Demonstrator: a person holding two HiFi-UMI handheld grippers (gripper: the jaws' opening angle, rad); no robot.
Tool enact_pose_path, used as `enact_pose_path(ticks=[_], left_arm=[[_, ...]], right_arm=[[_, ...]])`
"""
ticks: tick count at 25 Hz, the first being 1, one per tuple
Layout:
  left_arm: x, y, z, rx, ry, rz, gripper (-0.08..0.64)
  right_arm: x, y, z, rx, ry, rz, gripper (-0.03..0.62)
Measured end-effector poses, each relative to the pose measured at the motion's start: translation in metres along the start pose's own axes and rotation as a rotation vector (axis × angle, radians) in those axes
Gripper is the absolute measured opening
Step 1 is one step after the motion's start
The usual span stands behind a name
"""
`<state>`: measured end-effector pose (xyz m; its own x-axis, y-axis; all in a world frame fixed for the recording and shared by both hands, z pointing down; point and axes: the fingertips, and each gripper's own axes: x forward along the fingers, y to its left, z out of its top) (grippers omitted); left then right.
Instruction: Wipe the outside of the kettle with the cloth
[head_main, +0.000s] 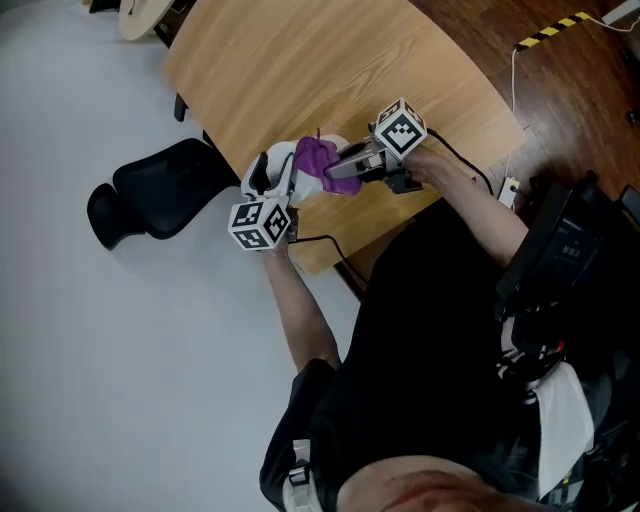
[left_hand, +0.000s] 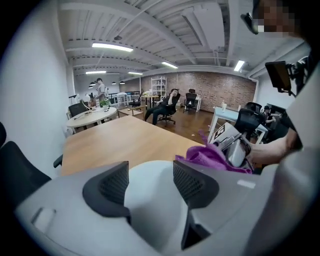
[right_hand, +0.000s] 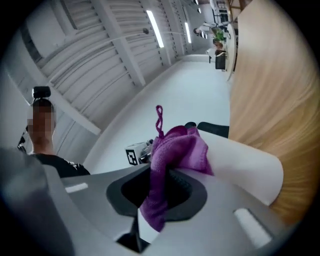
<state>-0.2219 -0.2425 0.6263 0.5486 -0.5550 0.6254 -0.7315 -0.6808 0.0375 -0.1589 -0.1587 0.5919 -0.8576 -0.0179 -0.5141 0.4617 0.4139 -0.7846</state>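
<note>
A white kettle (head_main: 282, 163) stands near the front edge of the wooden table (head_main: 330, 70). My left gripper (head_main: 273, 196) holds it from the near side; in the left gripper view the kettle (left_hand: 152, 207) fills the gap between both pads (left_hand: 112, 187) of the left gripper (left_hand: 150, 173). My right gripper (head_main: 338, 174) is shut on a purple cloth (head_main: 316, 157) and presses it against the kettle's right upper side. In the right gripper view the cloth (right_hand: 176, 149) hangs bunched from the right gripper (right_hand: 162, 192) and lies over the white kettle (right_hand: 247, 167).
A black office chair (head_main: 160, 190) stands on the pale floor just left of the table corner. A black cable (head_main: 335, 248) runs off the table's front edge. The tabletop (left_hand: 125, 142) stretches away behind the kettle, with desks and seated people far off.
</note>
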Motion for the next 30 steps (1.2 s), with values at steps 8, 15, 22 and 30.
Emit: enact_pose_path(ticks=[8,15,22,30], left_arm=[[0.009,-0.025,-0.004,0.297,-0.045,-0.306,0.155],[0.0,-0.039,0.017,0.305,-0.057,-0.275,0.172],[0.01,-0.02,0.014,0.222,-0.02,-0.163,0.159],[0.003,-0.026,0.019,0.247,-0.006,-0.171,0.161]], right_arm=[[-0.036,-0.156,-0.088,0.115,0.081,-0.331,0.058],[-0.075,-0.157,-0.074,0.098,-0.001,-0.584,0.058],[0.022,0.003,-0.03,-0.461,0.063,-0.053,0.06],[-0.025,-0.105,-0.072,-0.159,0.085,-0.235,0.058]])
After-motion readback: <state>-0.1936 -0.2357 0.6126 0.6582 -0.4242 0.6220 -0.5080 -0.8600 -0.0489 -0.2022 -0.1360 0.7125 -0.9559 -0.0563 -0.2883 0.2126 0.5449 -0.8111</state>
